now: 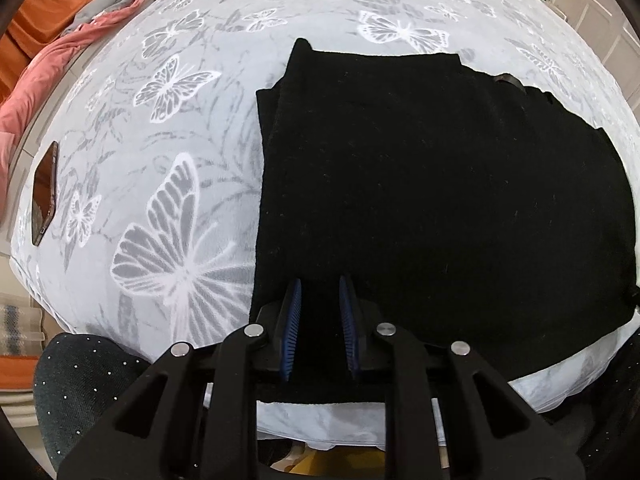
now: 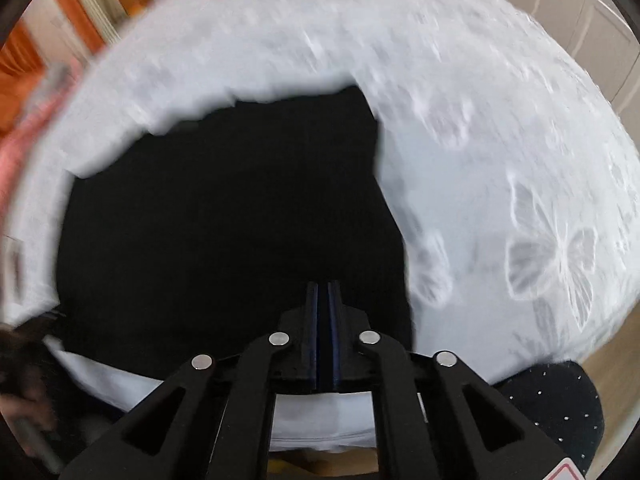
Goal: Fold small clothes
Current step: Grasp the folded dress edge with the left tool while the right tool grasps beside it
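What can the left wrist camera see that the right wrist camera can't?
Only the left wrist view shows a phone lying on the blanket's left edge, a pink cloth bunched beyond the bed, and the left tool with its fingers apart over the garment. Only the right wrist view shows the right tool, its fingers almost together; the picture is blurry. Both show the black garment spread flat on the butterfly blanket.
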